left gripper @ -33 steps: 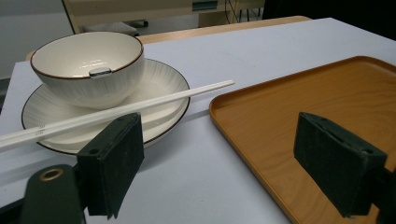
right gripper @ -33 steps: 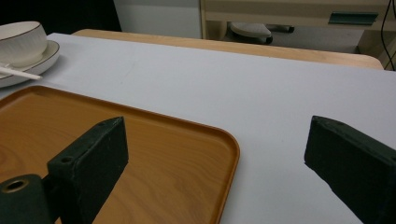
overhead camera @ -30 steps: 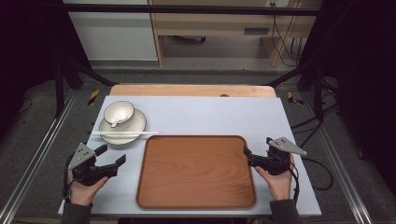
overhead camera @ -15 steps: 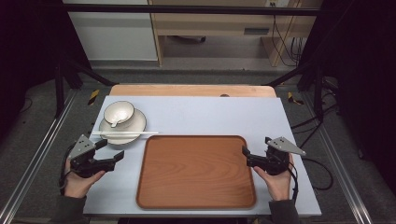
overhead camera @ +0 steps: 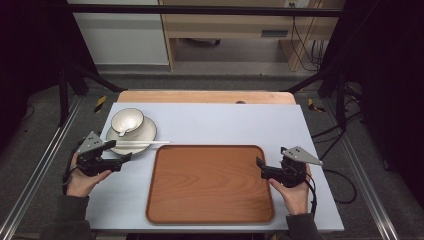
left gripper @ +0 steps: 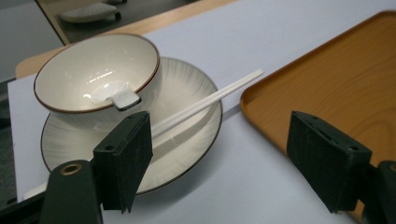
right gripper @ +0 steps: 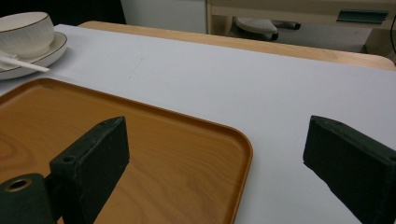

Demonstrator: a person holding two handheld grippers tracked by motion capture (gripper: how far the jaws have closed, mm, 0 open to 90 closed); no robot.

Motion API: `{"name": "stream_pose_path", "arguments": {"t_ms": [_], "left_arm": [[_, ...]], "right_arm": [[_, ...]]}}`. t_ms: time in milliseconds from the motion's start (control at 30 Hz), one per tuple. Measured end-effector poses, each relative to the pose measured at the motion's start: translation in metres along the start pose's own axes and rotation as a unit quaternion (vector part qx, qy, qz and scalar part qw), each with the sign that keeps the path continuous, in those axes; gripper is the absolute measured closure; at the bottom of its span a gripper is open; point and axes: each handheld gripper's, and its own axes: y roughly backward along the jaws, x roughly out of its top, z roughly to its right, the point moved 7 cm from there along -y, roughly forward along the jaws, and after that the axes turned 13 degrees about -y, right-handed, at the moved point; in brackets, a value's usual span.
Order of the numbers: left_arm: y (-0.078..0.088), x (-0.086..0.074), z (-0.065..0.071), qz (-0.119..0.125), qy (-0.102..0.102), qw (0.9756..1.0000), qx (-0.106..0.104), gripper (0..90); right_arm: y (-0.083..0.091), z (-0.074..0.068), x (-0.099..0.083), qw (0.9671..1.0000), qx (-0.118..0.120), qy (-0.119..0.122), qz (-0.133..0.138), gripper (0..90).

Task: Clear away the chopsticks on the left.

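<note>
Holding a spoon, bowl

In the left gripper view the gripper hides the chopsticks' near ends (tray cut off right).

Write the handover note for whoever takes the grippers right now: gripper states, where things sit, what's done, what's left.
Left gripper: open, holding nothing, jaws close to the near rim of the plate.
Right gripper: open, holding nothing, at the right edge of the wooden tray.
Things: the bowl stands on the plate at the table's left, a white spoon inside it. White chopsticks lie across the plate's rim, tips pointing toward the tray. The tray has nothing on it.
Done: nothing has been picked up yet.
Left: probably grip the plate or chopsticks with the left gripper and move the dishes onto the tray.
</note>
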Motion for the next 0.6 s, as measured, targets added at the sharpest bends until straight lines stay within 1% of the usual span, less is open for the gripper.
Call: {"name": "stream_pose_path", "arguments": {"t_ms": [33, 67, 100, 200, 233, 267, 300, 333, 367, 400, 433, 500, 600], "left_arm": [[-0.005, -0.007, -0.004, -0.019, -0.006, 0.9998, 0.004, 23.1], [-0.005, -0.007, -0.004, -0.019, -0.006, 0.9998, 0.004, 23.8], [-0.008, -0.011, -0.006, -0.032, -0.01, 0.9994, 0.007, 24.4], [-0.012, -0.012, -0.01, -0.034, -0.012, 0.9993, 0.007, 27.0], [-0.015, -0.013, -0.013, -0.034, -0.009, 0.9993, 0.009, 27.0], [-0.017, -0.014, -0.015, -0.036, -0.007, 0.9993, 0.011, 28.8], [-0.022, -0.018, -0.02, -0.043, -0.003, 0.999, 0.014, 30.5], [-0.025, -0.021, -0.023, -0.049, -0.002, 0.9986, 0.016, 31.9], [-0.025, -0.021, -0.023, -0.049, -0.002, 0.9986, 0.016, 32.8], [-0.028, -0.023, -0.024, -0.055, -0.002, 0.9983, 0.018, 32.8], [-0.03, -0.025, -0.025, -0.06, -0.005, 0.998, 0.017, 33.6], [-0.035, -0.027, -0.028, -0.061, -0.01, 0.998, 0.016, 36.2], [-0.04, -0.029, -0.031, -0.064, -0.01, 0.9977, 0.017, 38.8]], "right_arm": [[0.0, -0.001, 0.0, 1.0, 0.0, 0.0, -0.002, 7.1], [0.0, -0.001, 0.0, 1.0, 0.001, 0.003, -0.001, 7.1], [-0.001, -0.001, 0.0, 1.0, 0.001, 0.002, 0.0, 7.2], [-0.001, -0.001, -0.001, 1.0, 0.001, 0.002, -0.003, 7.3], [-0.002, -0.001, -0.001, 1.0, 0.002, 0.001, -0.003, 7.3], [-0.002, -0.001, -0.002, 1.0, 0.001, 0.003, -0.005, 7.3], [-0.002, -0.001, -0.002, 1.0, 0.001, 0.004, -0.005, 7.3], [-0.002, -0.002, -0.002, 1.0, 0.002, 0.003, -0.004, 7.3], [-0.002, -0.002, -0.002, 1.0, 0.002, 0.003, -0.004, 7.3], [-0.002, -0.002, -0.002, 1.0, 0.002, 0.003, -0.004, 7.3], [-0.002, -0.001, -0.002, 1.0, 0.001, 0.004, -0.004, 7.3], [-0.003, 0.0, -0.002, 1.0, 0.0, 0.002, -0.006, 7.3], [-0.003, -0.001, -0.003, 1.0, 0.001, 0.004, -0.007, 7.3]]}}
